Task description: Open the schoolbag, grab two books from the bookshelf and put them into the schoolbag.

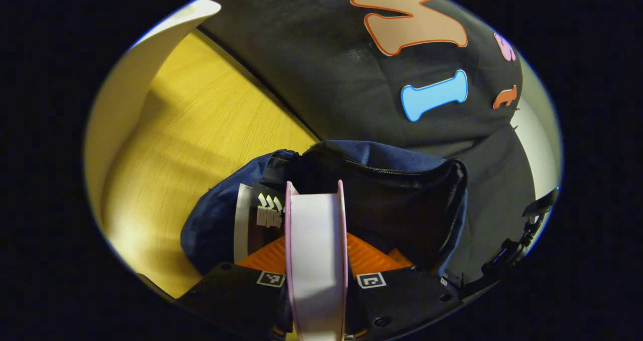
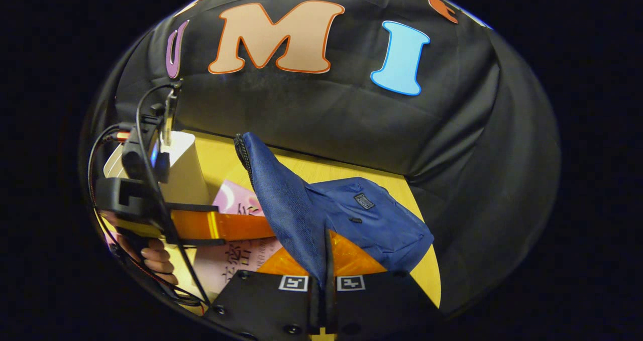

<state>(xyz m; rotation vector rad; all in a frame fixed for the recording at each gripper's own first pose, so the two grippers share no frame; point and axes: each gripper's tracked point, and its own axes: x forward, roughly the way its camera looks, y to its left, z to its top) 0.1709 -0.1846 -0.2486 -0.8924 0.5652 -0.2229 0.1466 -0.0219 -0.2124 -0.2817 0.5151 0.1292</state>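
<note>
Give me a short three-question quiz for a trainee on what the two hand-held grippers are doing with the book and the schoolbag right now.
1. True or false: the left hand-held gripper holds a pink-covered book edge-on, aimed at the schoolbag opening.
2. What does the right hand-held gripper pinch?
A. a book
B. the bag's flap
C. the white bookshelf
3. Fill in: a second book with a dark cover already sits ___ the bag's opening, beside the pink one.

Key: 1 true; 2 B; 3 in.
</note>
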